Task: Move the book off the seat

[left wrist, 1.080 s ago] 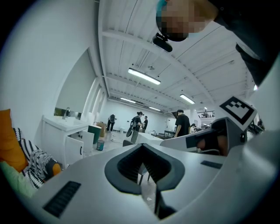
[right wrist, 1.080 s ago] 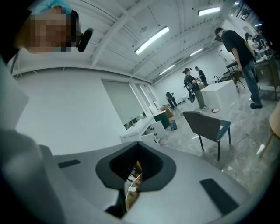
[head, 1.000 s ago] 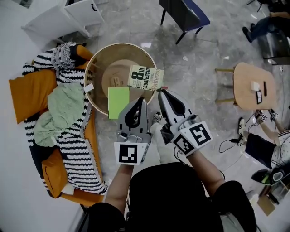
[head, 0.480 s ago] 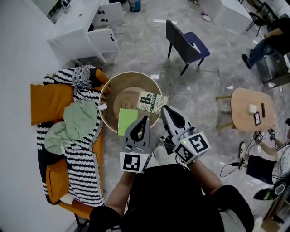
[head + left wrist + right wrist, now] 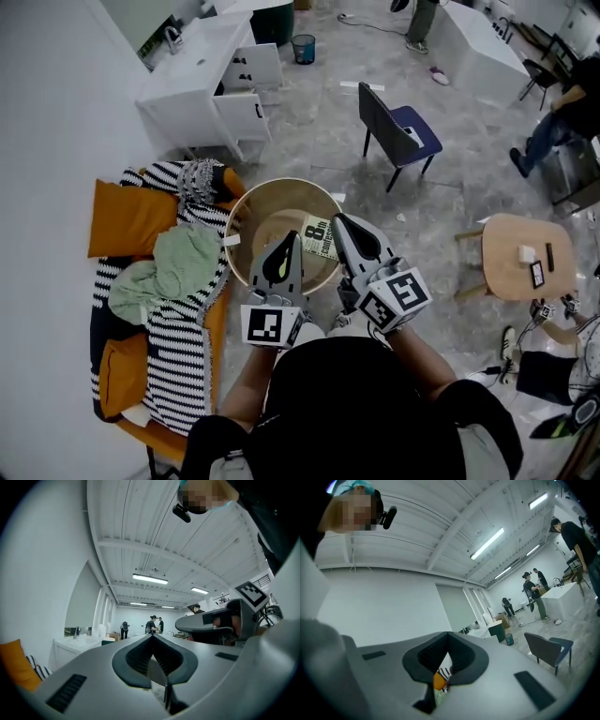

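Book (image 5: pixel 319 236) is lying on the round wooden table (image 5: pixel 267 199) beside the orange chair (image 5: pixel 127 220), already off the seat, and I am raising my left gripper (image 5: pixel 293 236) and right gripper (image 5: pixel 338 219) away from it, both closed and empty, so the task is looking finished.

Bare grey floor (image 5: pixel 412 234) lies open to the right of the round wooden seat (image 5: pixel 267 192), out to the wooden side table (image 5: pixel 516 258). A striped blanket (image 5: pixel 183 352) and orange cushions (image 5: pixel 131 220) crowd the seat's left side. A dark chair (image 5: pixel 380 117) and a white cabinet (image 5: pixel 197 70) stand farther off.
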